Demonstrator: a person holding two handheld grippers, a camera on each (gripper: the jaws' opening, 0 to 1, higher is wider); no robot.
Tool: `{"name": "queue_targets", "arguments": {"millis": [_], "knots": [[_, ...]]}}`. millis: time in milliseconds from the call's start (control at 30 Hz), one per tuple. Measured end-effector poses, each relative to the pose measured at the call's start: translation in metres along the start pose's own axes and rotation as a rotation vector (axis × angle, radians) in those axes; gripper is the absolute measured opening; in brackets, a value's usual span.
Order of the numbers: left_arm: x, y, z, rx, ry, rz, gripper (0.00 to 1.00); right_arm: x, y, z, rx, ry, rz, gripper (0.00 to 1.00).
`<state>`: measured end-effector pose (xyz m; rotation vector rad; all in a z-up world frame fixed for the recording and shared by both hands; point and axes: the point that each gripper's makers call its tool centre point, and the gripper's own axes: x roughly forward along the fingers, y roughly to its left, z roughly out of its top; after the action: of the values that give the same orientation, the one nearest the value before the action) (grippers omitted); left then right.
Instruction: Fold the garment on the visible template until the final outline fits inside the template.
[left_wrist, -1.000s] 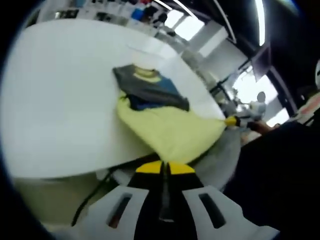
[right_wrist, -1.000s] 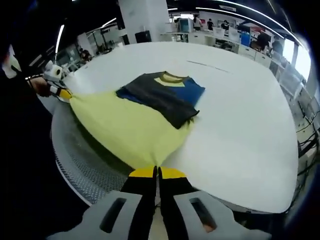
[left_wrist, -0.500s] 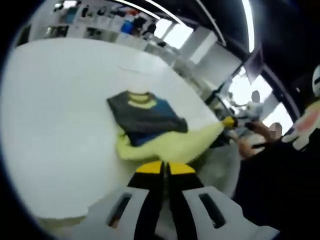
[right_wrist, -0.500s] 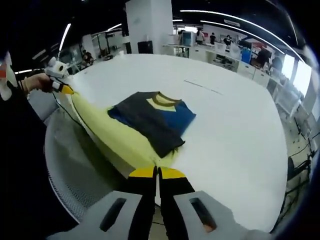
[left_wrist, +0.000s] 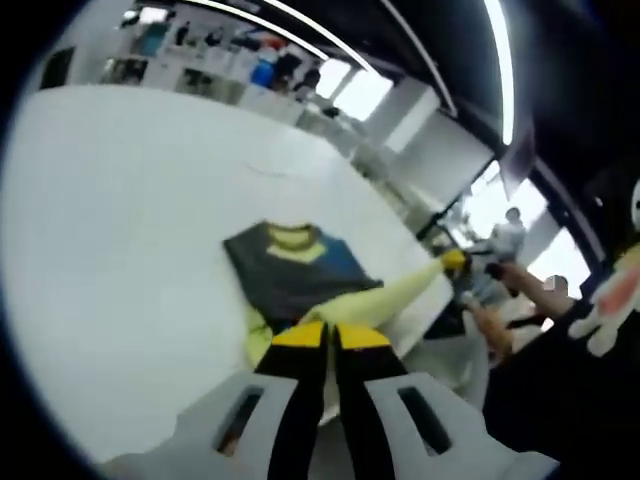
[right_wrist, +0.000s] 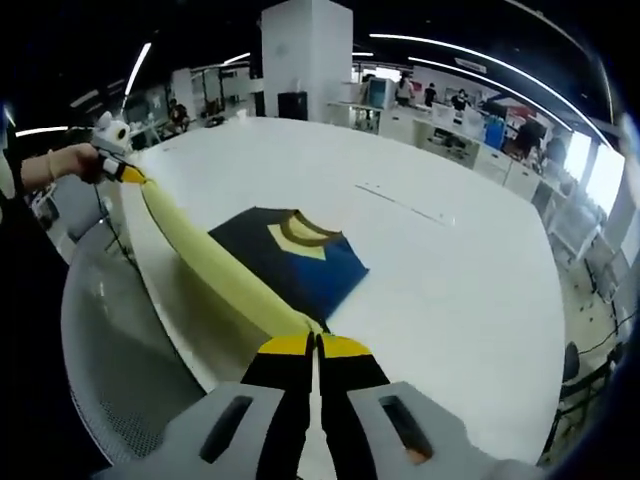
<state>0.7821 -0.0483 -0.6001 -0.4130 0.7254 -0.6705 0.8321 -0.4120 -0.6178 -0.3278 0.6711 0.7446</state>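
The garment lies on the round white table (right_wrist: 470, 300), its dark grey and blue upper part (right_wrist: 295, 265) flat with a yellow collar. The yellow lower part (right_wrist: 215, 265) is lifted off the table and pulled taut as a narrow band between both grippers. My right gripper (right_wrist: 315, 345) is shut on one corner of the yellow hem. My left gripper (left_wrist: 325, 335) is shut on the other corner (left_wrist: 300, 325). In the left gripper view the band (left_wrist: 395, 295) runs to the right gripper (left_wrist: 455, 261). In the right gripper view the left gripper (right_wrist: 122, 168) holds the far end. I can make out no template outline.
A thin line (right_wrist: 400, 203) marks the table beyond the garment. A grey mesh surface (right_wrist: 115, 340) sits below the table's near edge. A hand (right_wrist: 70, 162) holds the left gripper. A white pillar (right_wrist: 305, 60), desks and people stand behind.
Both grippers have lifted the yellow hem and carried it over the table towards the collar. The yellow part, spread wide a second ago, is now a taut narrow band.
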Motion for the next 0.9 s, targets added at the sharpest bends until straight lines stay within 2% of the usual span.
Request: {"name": "queue_targets", "arguments": {"millis": [167, 333, 900], "knots": [[0.015, 0.014, 0.017, -0.029, -0.019, 0.01, 0.0, 0.015, -0.015, 0.006, 0.017, -0.005, 0.005, 0.02], [0.029, 0.025, 0.026, -0.046, -0.021, 0.019, 0.0, 0.028, -0.026, 0.009, 0.017, 0.003, 0.008, 0.02], [0.056, 0.057, 0.041, -0.115, -0.004, 0.035, 0.0, 0.065, -0.051, 0.021, 0.013, 0.02, 0.013, 0.02]]}}
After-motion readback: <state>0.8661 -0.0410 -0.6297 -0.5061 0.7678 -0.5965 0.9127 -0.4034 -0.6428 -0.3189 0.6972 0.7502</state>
